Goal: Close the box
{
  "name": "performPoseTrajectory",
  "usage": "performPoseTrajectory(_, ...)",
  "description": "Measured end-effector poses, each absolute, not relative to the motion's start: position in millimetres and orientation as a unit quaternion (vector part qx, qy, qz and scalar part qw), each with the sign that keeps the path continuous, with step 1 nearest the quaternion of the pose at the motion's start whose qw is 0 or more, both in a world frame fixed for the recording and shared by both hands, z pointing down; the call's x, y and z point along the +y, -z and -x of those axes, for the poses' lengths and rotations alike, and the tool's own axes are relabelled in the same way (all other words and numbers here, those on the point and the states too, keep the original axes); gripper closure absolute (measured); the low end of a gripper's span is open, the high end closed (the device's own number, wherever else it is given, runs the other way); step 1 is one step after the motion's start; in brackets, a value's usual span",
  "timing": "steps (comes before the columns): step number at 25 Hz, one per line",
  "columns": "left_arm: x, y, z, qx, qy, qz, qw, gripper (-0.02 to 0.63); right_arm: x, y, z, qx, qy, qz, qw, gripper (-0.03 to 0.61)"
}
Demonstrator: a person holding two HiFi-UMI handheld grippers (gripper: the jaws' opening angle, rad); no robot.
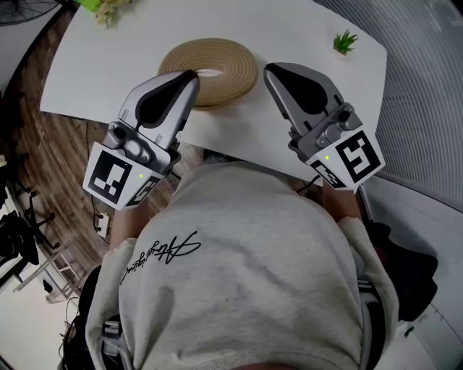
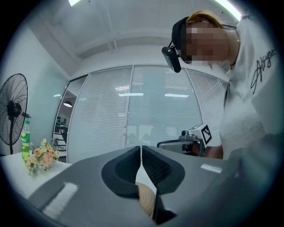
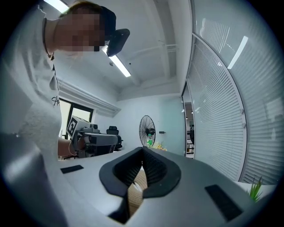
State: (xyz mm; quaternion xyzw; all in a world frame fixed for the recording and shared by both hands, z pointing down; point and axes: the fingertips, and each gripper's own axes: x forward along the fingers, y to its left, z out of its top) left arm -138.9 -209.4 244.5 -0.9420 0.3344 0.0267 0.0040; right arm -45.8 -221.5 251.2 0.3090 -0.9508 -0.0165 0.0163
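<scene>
We found both claws held level over the near edge of the white table (image 1: pixel 108 65), pointing across it, with the box (image 1: pixel 210 69) between them and just beyond their tips. The box was a low, round, tan piece with a paler oval at its middle. It sat well apart from the small green plant (image 1: pixel 345 41) at the far right and the flowers (image 1: pixel 108 9) at the far left.

The left gripper (image 1: pixel 189 78) had its jaws drawn together with nothing between the pads. In its own view only a sliver of tan showed below the closed pads, beyond them rather than pinched by them. The right gripper (image 1: pixel 269 72) was the same: jaws fully together and empty, the tan rim lying past them. From the head view the left tip overlapped the box's edge, but we could not say whether it touched or merely hung in front of it.

As for the step in hand, we judged this a pause at the box, not a grip. No separate lid lay anywhere on the table, and from this steep angle we could not tell whether the top was already seated or whether the pale oval was an opening.

If closing was not yet done, the next move would call for parting one claw's jaws, finding the lid or flap at the rim, and bringing it down square — with the other claw steadying the side so the light box did not slide.
</scene>
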Motion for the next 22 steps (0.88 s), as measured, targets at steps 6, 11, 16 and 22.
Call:
performPoseTrajectory(6, -212.8, -243.8, 139.9, 0.338, -0.026, 0.941, 0.006, 0.612, -223.2, -249.1, 45.9, -0.949, 0.021, -0.313, 0.017, 0.578)
performPoseTrajectory(11, -213.5, -245.6, 140.1, 0.337, -0.023, 0.941, 0.009, 0.614, -222.4, -248.6, 45.2, -0.95, 0.025, -0.311, 0.012, 0.578)
performPoseTrajectory(16, -214.8, -246.9, 140.0, 0.335, -0.019, 0.942, 0.012, 0.614, -223.3, -249.7, 44.6, -0.949, 0.03, -0.315, 0.016, 0.58)
performPoseTrajectory(22, -215.3, -245.4, 141.7, 0.332, -0.024, 0.943, 0.012, 0.614, -223.1, -250.5, 47.2, -0.95, 0.031, -0.31, 0.018, 0.58)
